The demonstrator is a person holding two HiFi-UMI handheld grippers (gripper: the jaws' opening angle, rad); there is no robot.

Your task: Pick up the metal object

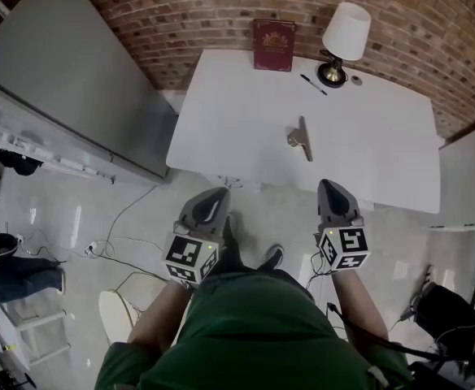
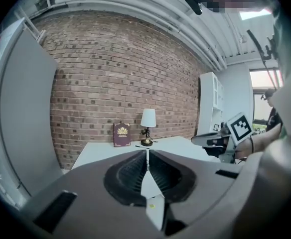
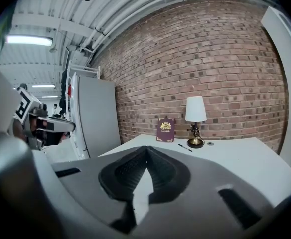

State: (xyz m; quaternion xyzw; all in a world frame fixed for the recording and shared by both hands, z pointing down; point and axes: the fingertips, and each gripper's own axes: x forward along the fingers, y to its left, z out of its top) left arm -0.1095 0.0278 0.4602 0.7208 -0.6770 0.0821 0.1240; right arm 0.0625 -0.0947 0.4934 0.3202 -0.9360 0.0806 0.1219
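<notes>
Metal object point(image 1: 301, 139) lies flat mid-tabletop point(image 1: 237, 112), at 12 o'clock from left gripper point(image 1: 211, 197) and right gripper point(image 1: 332, 189), whose fingers point(image 2: 128, 176) are closed and empty; it looks stiff, slick and light, so pinch across its narrow bar.

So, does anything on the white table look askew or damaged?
Nothing looks damaged or spilled. The metal object lies alone in the middle of the table, slanted to its edges; book, lamp and pen sit by the wall.

head: steeply down | gripper views: forward, toward wall point(image 3: 225, 59); all share table point(image 1: 246, 120)
</notes>
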